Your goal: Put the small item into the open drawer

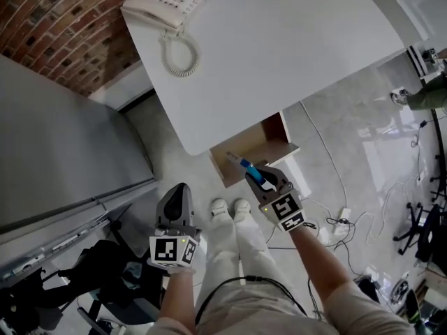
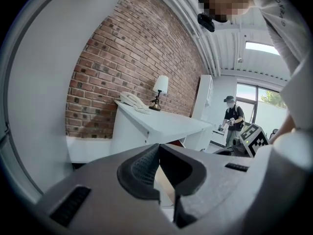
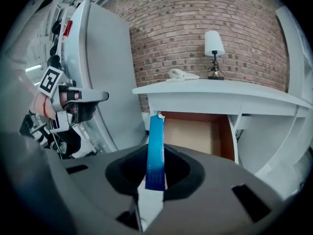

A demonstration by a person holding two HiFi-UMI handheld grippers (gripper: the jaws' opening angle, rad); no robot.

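white desk [image 1: 279,54] (phone [image 1: 162,4], lamp [image 3: 213,45]) over wooden drawer [image 1: 253,151]

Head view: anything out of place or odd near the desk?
Nothing looks spilled or damaged. The only untidy spot is the floor right of the open drawer, where loose cables and a power strip sprawl, a possible trip hazard.

Person seen from above in pale cream trousers [image 1: 234,257] and white shoes [image 1: 220,206]; a light short sleeve [image 1: 356,306] on the right arm; a thin black cable [image 1: 230,280] curves across the lap; left gripper [image 1: 180,187] and right gripper [image 1: 253,178] are grey moulded plastic, each carrying a white cube [image 1: 172,250] printed with black square markers.
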